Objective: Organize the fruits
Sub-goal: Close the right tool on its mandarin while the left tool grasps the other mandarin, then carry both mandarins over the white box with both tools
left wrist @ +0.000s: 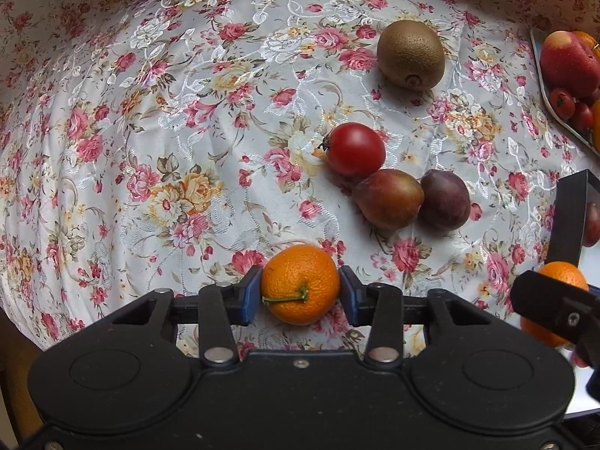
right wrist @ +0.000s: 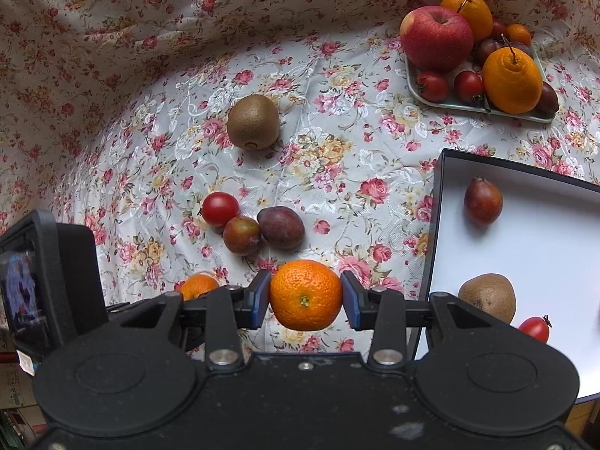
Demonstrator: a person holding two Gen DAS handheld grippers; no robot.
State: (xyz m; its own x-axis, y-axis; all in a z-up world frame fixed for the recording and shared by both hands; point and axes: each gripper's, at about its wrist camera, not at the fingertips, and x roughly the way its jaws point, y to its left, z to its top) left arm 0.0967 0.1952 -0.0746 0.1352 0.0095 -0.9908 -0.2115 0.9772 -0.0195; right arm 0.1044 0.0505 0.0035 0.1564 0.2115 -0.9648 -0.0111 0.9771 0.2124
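The left tool points straight down with a mandarin between its blue pads; the left pad touches the peel, while the pad at 3 o'clock shows a thin gap, so the grasp looks only just made and I can't be sure it is firm. That fruit rests on the floral surface, stem side up, which suits a squeeze across its widest part.

The right tool is clenched on a second mandarin, both pads pressed to its sides, and seems to carry it clear of the cloth, probably toward the white box at 3 o'clock, where a plum, a kiwi and a tomato already lie.

Loose fruit at 12 o'clock from the left tool: a tomato touching a plum, which touches a darker plum, and beyond them a kiwi standing apart. A tray at 1 o'clock in the right view holds an apple, oranges and small fruit, likely the supply pile. Sorting seems about midway
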